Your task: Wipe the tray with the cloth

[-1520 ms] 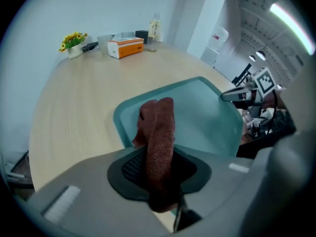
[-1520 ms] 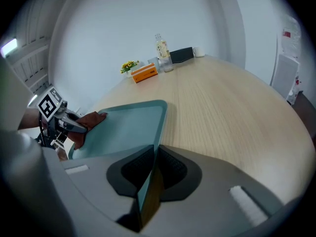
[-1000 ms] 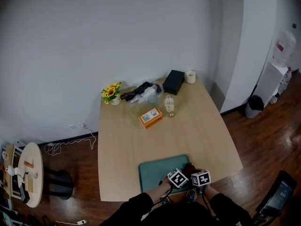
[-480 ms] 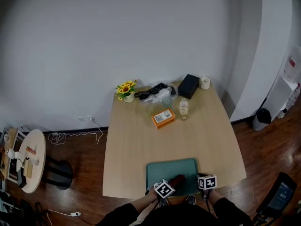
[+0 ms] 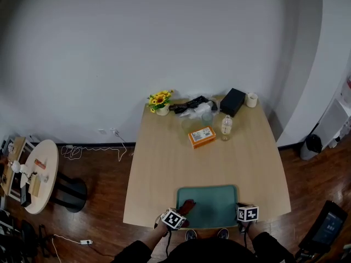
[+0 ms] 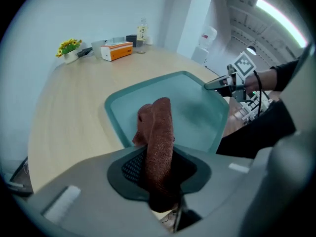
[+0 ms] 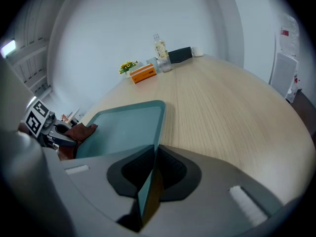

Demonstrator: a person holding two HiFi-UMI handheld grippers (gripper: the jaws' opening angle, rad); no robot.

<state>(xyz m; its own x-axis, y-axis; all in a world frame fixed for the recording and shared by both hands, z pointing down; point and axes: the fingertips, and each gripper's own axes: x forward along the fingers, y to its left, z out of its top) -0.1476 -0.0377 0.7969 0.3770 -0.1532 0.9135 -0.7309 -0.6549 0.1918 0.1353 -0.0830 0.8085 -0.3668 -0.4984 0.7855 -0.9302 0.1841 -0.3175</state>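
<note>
**At the near edge of the tabletop (image 5: 164, 163), tray (image 5: 211, 204) and cloth (image 5: 187, 206) were held fast**

From the head view, the teal tray was seen lying at the tabletop's near edge, with the reddish-brown cloth bunched at its near left corner. The left tongs (image 5: 178, 217) were placed at that corner and the right tongs (image 5: 245, 215) at the near right corner. An orange box (image 5: 202, 137), a bottle (image 5: 224, 127) and a pot of yellow flowers (image 5: 160, 102) were set well apart from the tray, toward the far edge.

In the left gripper view, the left tongs were found clamped on the cloth (image 6: 159, 137), which was draped forward over the tray's rim onto its floor (image 6: 197, 112).

In the right gripper view, the right tongs (image 7: 150, 181) were seen closed on the tray's near rim, its thin teal edge pinched between the pads. The cloth (image 7: 81, 132) was visible at the tray's opposite side.
</note>
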